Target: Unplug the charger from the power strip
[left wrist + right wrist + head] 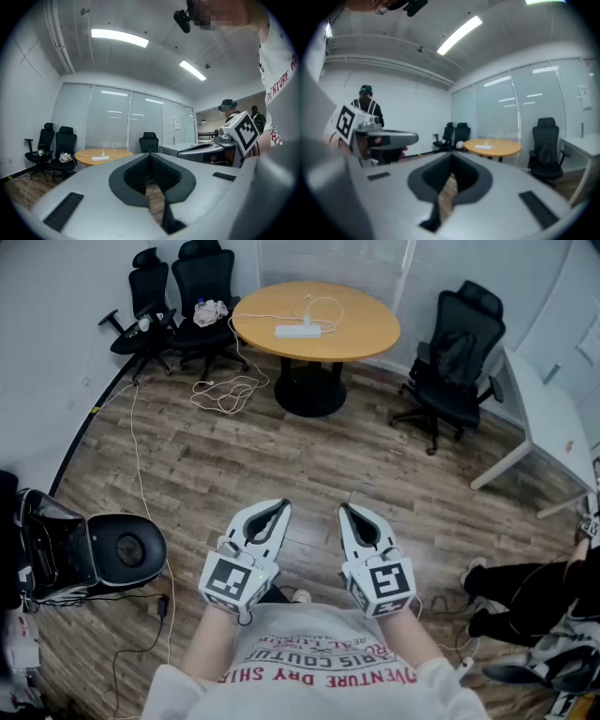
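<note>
**Desk:** What did you have on the left side?

**Operator:** At far left I saw a black round-topped machine [120, 549] on the wood floor [234, 460]. Two black office chairs [200, 287] stood by the wall beyond it. A pale cable [225, 392] lay coiled on the floor near them.

**Desk:** And the left gripper?

**Operator:** The left gripper [280, 507] was low in my head view, close to my chest and held about level. Its fingers [164, 171] were pressed together at the tips, with nothing between them. In its own view only floor showed through the gap behind the tips.

**Desk:** Where was the charger?

**Operator:** Well apart from both grippers, across the room. The white power strip [297, 331] lay on the round wooden tabletop [366, 329], up at the far end of my head view. The charger [307, 323] stood plugged into it, and its thin white lead [325, 306] looped across the tabletop behind. Both gripper views looked over their fingers towards that tabletop, with open floor between.

**Desk:** The right gripper?

**Operator:** The right gripper [345, 509] sat just beside the left one, tipped slightly downward. Its fingers were closed on each other too, and empty.

**Desk:** Anything further right?

**Operator:** Another black office chair [457, 357] stood right of the tabletop, next to a white desk [548, 418]. A person's legs [520, 589] showed at the right edge.
</note>
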